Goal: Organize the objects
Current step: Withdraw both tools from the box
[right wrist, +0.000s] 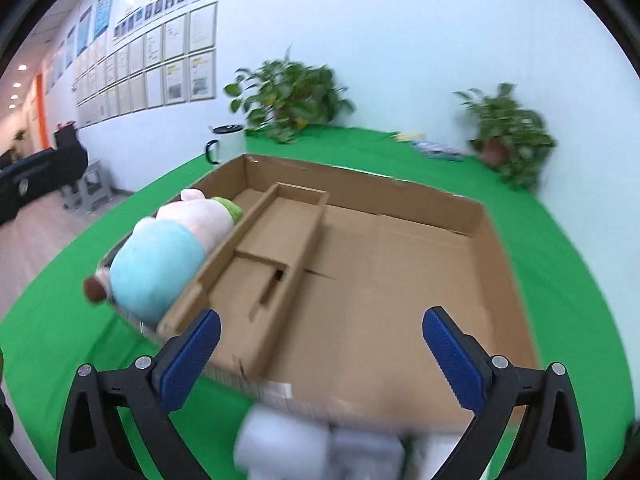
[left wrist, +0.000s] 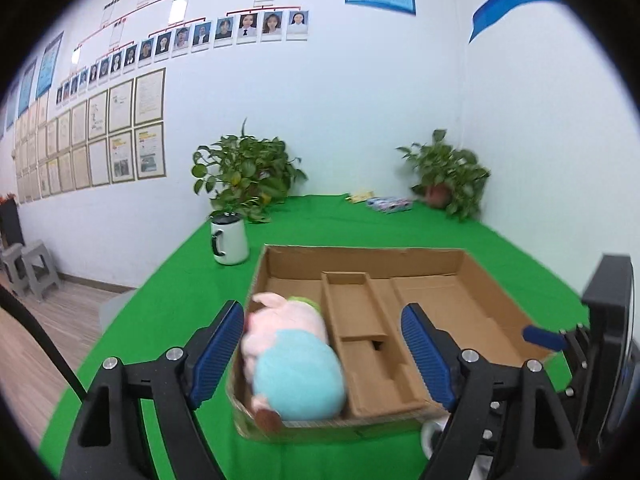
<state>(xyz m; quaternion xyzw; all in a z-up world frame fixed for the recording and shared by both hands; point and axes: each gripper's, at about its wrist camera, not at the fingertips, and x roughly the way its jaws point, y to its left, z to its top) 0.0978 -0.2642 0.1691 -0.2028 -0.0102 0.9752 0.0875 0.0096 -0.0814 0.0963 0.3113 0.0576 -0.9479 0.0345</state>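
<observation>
A pink plush pig in a light blue shirt [left wrist: 292,356] lies in the left compartment of an open cardboard box [left wrist: 472,276] on a green table. My left gripper [left wrist: 324,348] is open above the box's near end, with the plush between and below its fingers, not gripped. In the right wrist view the plush [right wrist: 160,256] lies at the box's left side, and my right gripper [right wrist: 320,352] is open and empty over the box's near edge [right wrist: 496,216]. A blurred white and grey object [right wrist: 320,448] sits just below it, outside the box.
A white mug [left wrist: 229,240] stands on the green cloth left of the box. Two potted plants [left wrist: 244,172] [left wrist: 444,172] stand at the back by the wall, with a small patterned box [left wrist: 390,203] between them. The other gripper [left wrist: 544,338] shows at the right.
</observation>
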